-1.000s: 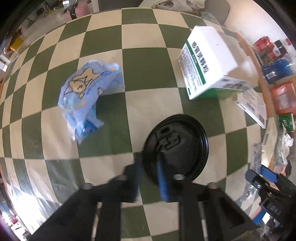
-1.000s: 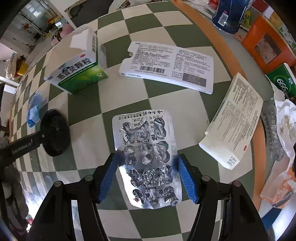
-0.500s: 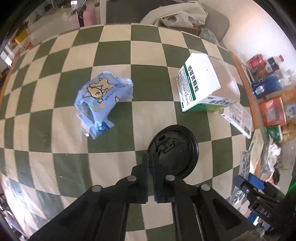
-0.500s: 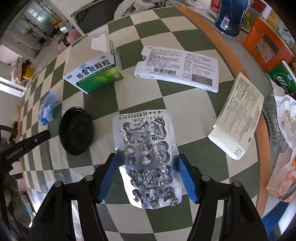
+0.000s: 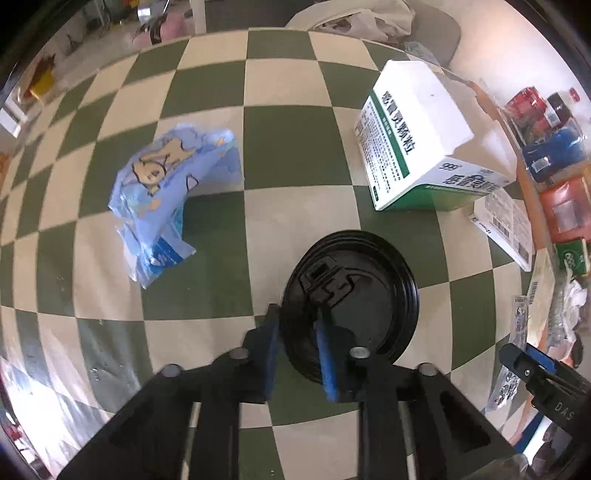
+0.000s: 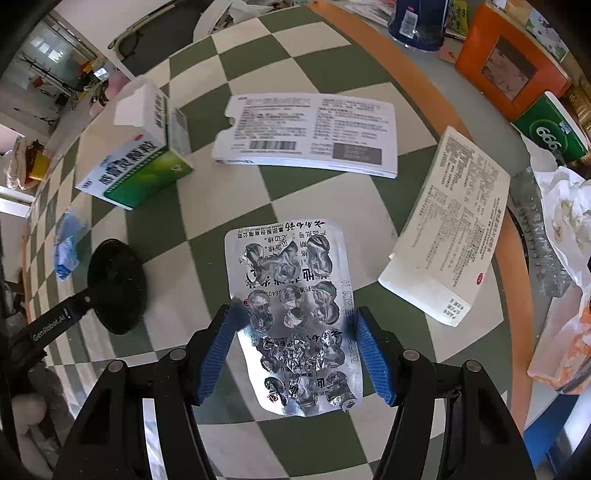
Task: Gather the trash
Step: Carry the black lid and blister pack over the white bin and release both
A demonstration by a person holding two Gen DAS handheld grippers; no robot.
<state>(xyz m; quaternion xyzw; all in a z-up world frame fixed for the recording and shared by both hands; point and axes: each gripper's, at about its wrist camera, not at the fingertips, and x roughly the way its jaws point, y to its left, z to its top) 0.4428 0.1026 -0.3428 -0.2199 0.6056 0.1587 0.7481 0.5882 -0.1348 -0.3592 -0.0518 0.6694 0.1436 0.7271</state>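
My left gripper (image 5: 297, 334) is shut on the near rim of a black plastic cup lid (image 5: 365, 295), one pad on each side of the edge. The lid also shows in the right wrist view (image 6: 116, 282). A crumpled blue wrapper (image 5: 166, 188) lies to the lid's left. My right gripper (image 6: 297, 341) holds a used silver blister pack (image 6: 295, 317) by its two long edges, above the checkered tabletop (image 6: 192, 258). A green and white medicine box (image 5: 417, 136) stands beyond the lid.
Two flattened white medicine cartons (image 6: 314, 134) (image 6: 454, 229) lie past the blister pack. An orange box (image 6: 509, 61), a green box (image 6: 554, 129), a blue bottle (image 6: 417, 18) and crumpled white paper (image 6: 565, 218) crowd the table's right rim.
The left gripper's jaws closed on the lid's rim and the lid has lifted and tilted with it. The right gripper keeps its hold on the blister pack and has risen slightly.
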